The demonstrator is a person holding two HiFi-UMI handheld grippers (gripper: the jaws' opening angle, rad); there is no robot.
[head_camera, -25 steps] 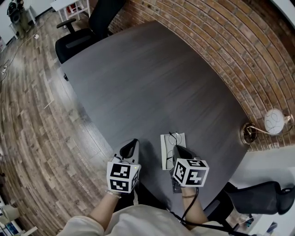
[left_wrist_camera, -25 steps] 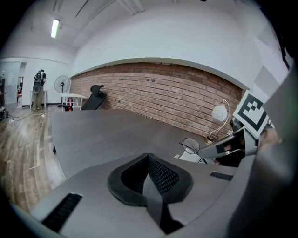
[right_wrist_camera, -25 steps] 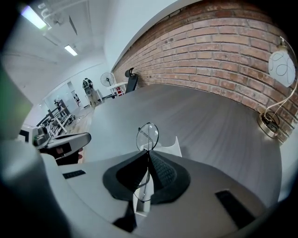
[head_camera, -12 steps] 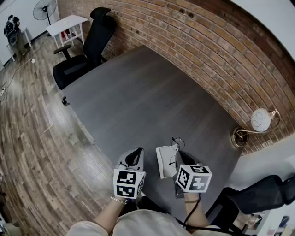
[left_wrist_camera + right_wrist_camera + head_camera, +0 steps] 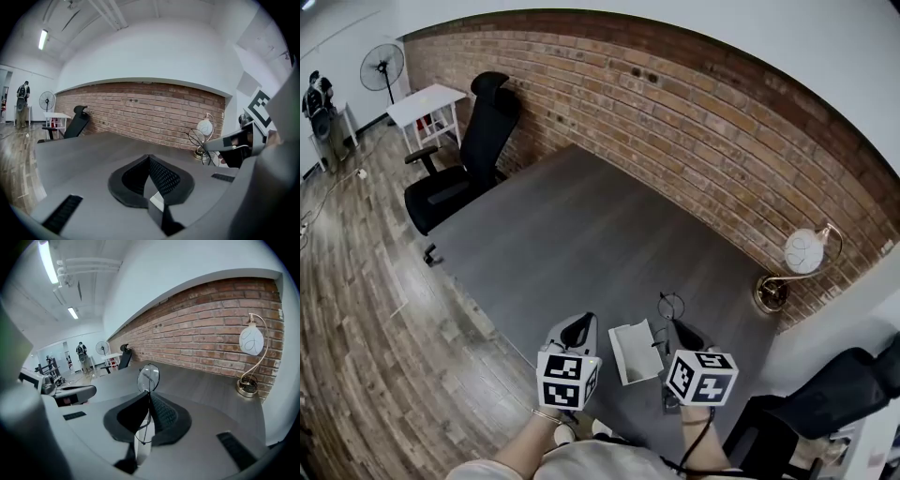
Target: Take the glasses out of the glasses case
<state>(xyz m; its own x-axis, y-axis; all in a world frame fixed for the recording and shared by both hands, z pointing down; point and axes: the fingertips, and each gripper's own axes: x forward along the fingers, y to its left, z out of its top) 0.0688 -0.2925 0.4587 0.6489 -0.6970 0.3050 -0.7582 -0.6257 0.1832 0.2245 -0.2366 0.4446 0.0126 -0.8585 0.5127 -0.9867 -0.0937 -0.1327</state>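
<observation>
The wire-framed glasses hang above the grey table, pinched in my right gripper, which is shut on them. In the right gripper view one round lens stands up past the closed jaws and the thin frame runs down between them. The white glasses case lies open on the table between the two grippers, just left of the glasses. My left gripper hovers left of the case, jaws shut with nothing between them. From the left gripper view the glasses show at the right.
A brass lamp with a white globe stands at the table's right corner by the brick wall. A black office chair sits at the far left end, another chair at the near right. A white side table and a fan stand farther off.
The glasses have moved from over the case's far end to its right side, held in the right gripper. The head view has tilted up, showing more wall.
</observation>
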